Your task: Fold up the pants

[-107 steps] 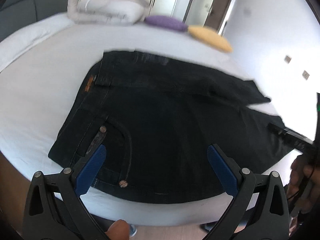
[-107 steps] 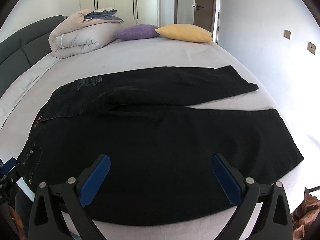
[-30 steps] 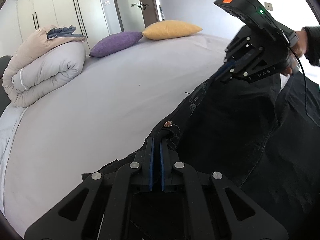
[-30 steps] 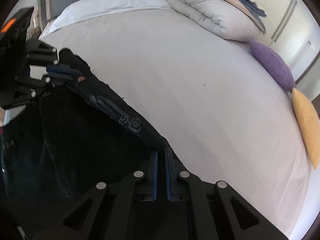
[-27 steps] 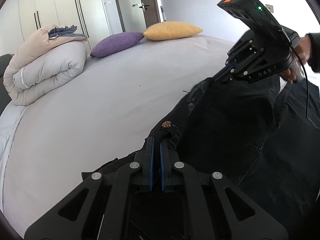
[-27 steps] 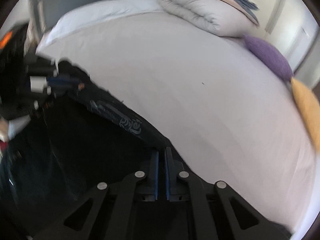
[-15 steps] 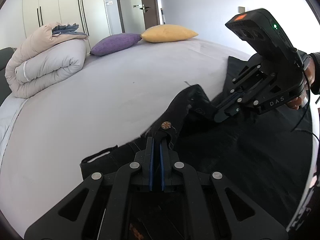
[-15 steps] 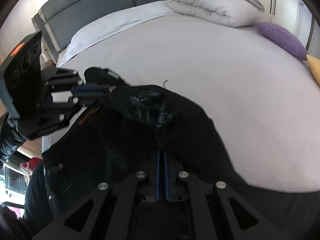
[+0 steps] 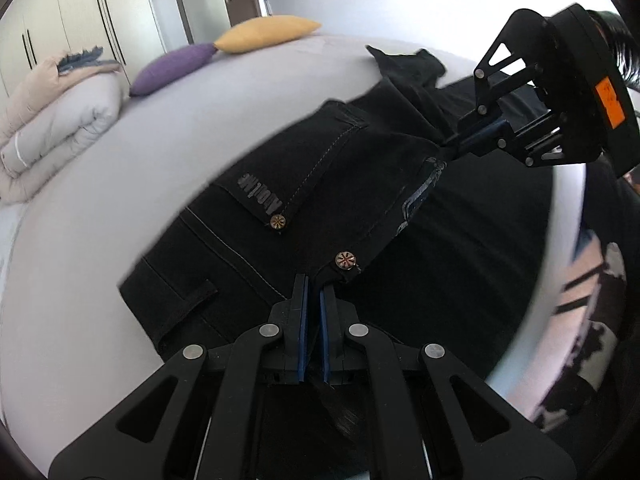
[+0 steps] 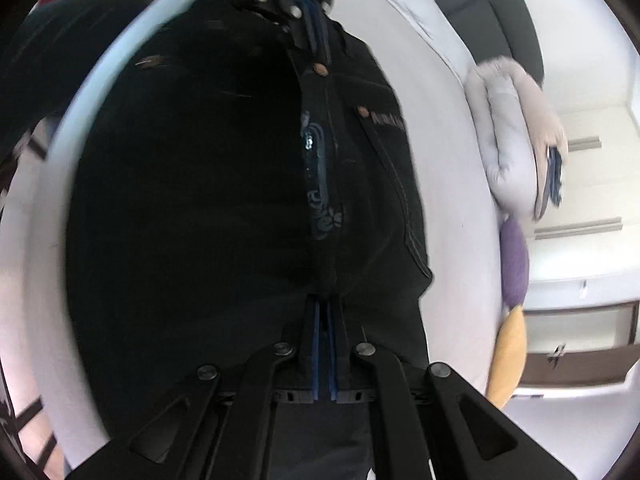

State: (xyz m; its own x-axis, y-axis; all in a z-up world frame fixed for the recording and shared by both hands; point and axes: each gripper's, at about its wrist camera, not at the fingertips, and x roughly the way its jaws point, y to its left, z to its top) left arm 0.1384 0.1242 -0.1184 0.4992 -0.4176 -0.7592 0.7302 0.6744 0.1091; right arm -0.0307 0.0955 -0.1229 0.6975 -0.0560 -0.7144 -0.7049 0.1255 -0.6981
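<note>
Now black pants (image 9: 328, 184) — doubled over, rivets and stitching up.

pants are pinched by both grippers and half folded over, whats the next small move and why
Probably lower both grippers toward the near edge and lay the held fold down. The left gripper and right gripper are both shut on the pants, with the back-pocket side turned up over the other leg and the held edge not yet resting flat on the bed.

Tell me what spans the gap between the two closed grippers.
In the left wrist view, a taut edge of the black denim pants runs from the left gripper to the right gripper.
</note>
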